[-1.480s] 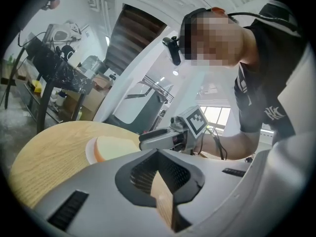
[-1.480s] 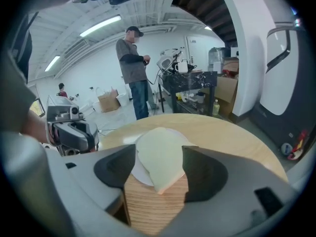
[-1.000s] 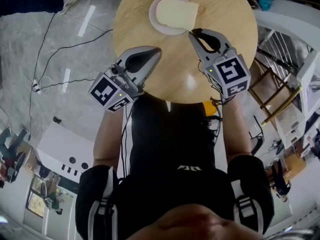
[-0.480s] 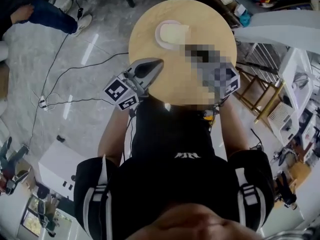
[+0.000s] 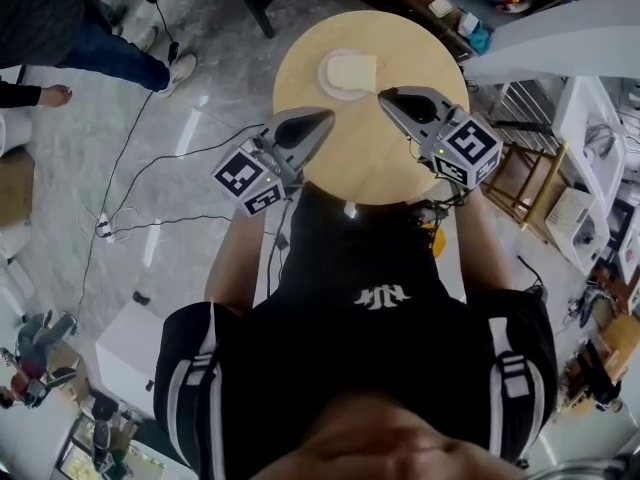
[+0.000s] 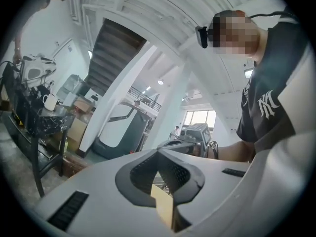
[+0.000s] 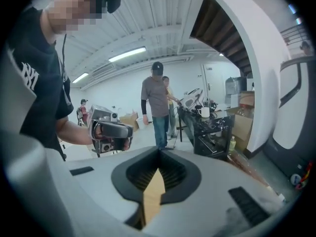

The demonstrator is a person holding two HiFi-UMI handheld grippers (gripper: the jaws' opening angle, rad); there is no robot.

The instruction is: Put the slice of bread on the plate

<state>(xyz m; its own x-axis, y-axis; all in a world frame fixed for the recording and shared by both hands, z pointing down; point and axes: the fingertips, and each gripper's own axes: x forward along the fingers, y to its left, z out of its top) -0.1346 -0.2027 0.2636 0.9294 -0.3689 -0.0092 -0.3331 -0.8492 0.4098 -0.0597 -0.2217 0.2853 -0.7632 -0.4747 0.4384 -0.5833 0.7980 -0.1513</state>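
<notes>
Change: both grippers are further back from the plate than a second ago. The tip of the right gripper [image 5: 384, 95] was then at the bread's right edge and is now clear of it. The table also looks smaller in the head view, so the person seems to have drawn up and away.
Right fingers: pressed together tip to tip with nothing between them; a moment earlier they stood a shade apart.
Left fingers: the left gripper [image 5: 327, 116] is likewise closed on nothing, and it hovers over the table's near-left edge.
Bread: the pale, squarish slice of bread [image 5: 353, 71] lies flat on the plate, and neither gripper touches it.
Plate: the small round white plate [image 5: 325, 69] sits on the far side of the round light-wood table [image 5: 400, 158]. It holds only the slice, whose right edge reaches to or just past the rim.
Meaning: the slice is let go and resting where the task wants it, so the placing looks done and this reads as the retreat.
</notes>
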